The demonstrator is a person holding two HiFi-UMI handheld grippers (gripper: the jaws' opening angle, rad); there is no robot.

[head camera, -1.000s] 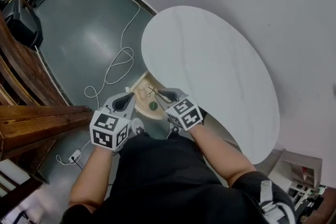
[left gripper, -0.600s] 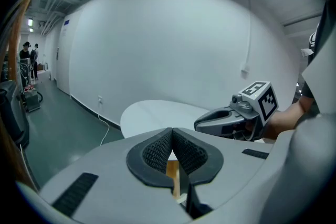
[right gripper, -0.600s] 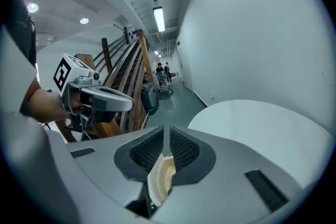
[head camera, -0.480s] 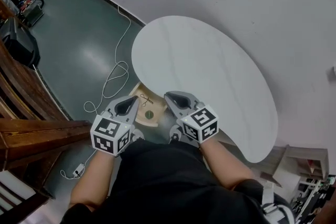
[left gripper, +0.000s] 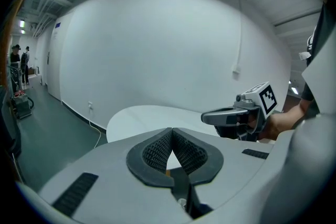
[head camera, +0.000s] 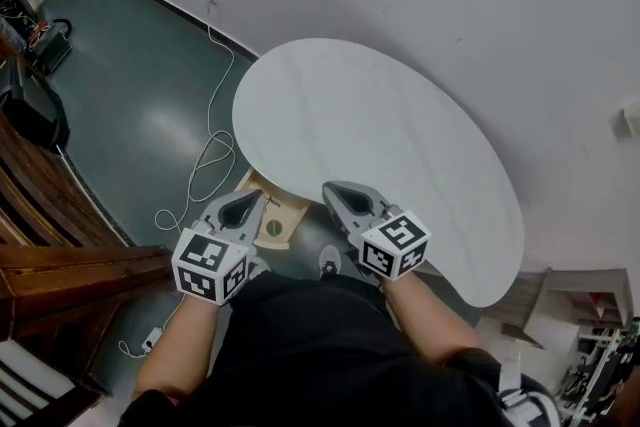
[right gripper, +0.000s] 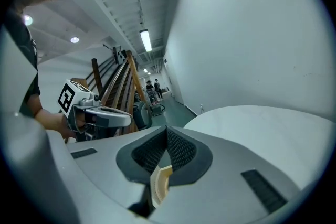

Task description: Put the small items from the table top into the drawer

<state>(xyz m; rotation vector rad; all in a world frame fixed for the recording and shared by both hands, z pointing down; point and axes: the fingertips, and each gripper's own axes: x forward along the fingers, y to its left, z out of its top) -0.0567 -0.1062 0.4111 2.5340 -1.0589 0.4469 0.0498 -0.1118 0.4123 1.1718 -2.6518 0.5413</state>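
Note:
A wooden drawer stands pulled out from under the near edge of the white oval table. A small round green item lies inside it. My left gripper hovers over the drawer's left side, shut with nothing between its jaws. My right gripper is just right of the drawer at the table's edge, also shut and empty. The table top shows no small items. In the left gripper view the right gripper is ahead at the right. In the right gripper view the left gripper shows at the left.
A white cable trails over the dark green floor to a wall socket. Dark wooden stairs stand at the left, with a black bag beyond them. A low shelf sits at the table's right end. A white wall runs behind the table.
The right gripper has drawn back from over the drawer towards my body. The head view has tilted up, so the table sits lower in the picture. The left gripper has hardly moved.

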